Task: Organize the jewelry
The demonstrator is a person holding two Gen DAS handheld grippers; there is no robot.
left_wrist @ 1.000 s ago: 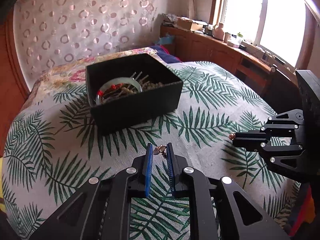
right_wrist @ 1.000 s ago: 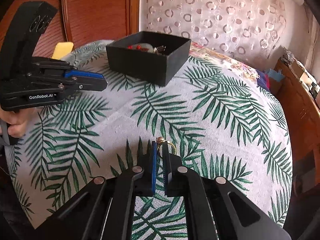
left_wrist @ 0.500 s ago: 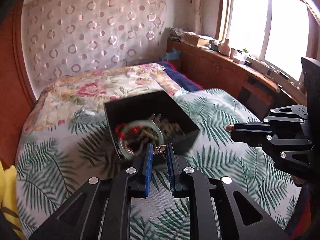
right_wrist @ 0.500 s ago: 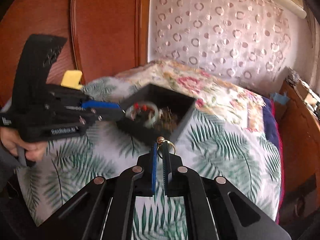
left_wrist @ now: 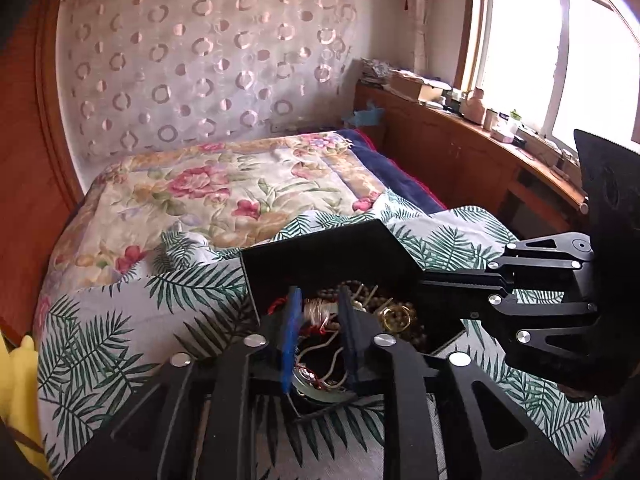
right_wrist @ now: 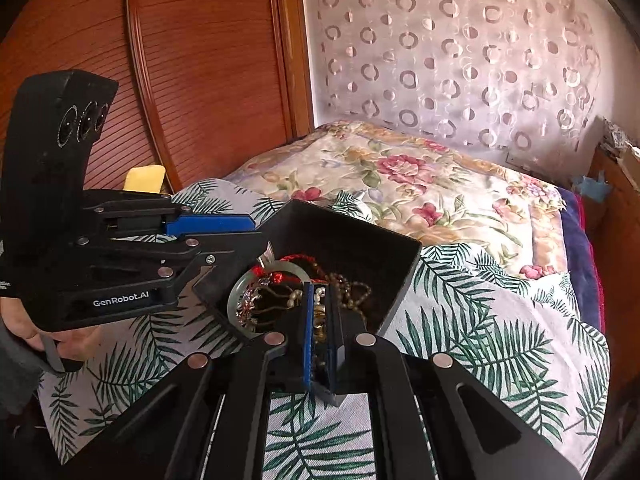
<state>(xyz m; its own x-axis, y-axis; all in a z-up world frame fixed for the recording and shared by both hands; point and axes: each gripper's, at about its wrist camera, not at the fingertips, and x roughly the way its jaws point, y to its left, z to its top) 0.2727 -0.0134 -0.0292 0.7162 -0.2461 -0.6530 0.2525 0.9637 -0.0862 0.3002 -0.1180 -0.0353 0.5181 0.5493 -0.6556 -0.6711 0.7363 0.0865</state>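
**Both claws over the jewelry box**

My left claw [left_wrist: 318,312] hung over the near corner of the black jewelry box [left_wrist: 332,252], its fingers spread with a clear gap between them; a small blurred trinket [left_wrist: 316,310] showed in that gap, and I could not tell whether it touched either pad. My right claw [right_wrist: 318,300] was tipped down into the same box from the other side, its fingers nearly together on a gold ring [right_wrist: 319,316]. In the left view, that ring [left_wrist: 394,317] gleamed at the right claw's tip, over brown beads [left_wrist: 412,330]. My left hand [right_wrist: 48,328] gripped the handle low at the frame's edge, holding that gripper level above the box rim.

Inside the box lay a pale green bangle [right_wrist: 240,296], red cord [right_wrist: 296,258], a pearl strand [right_wrist: 296,294] and beaded chains [right_wrist: 348,284], all tangled together. The box sat on a palm-leaf cloth [right_wrist: 480,320] spread over a floral quilt [right_wrist: 400,176]. A wooden headboard [right_wrist: 180,80] and a circle-patterned curtain [right_wrist: 460,60] stood behind.
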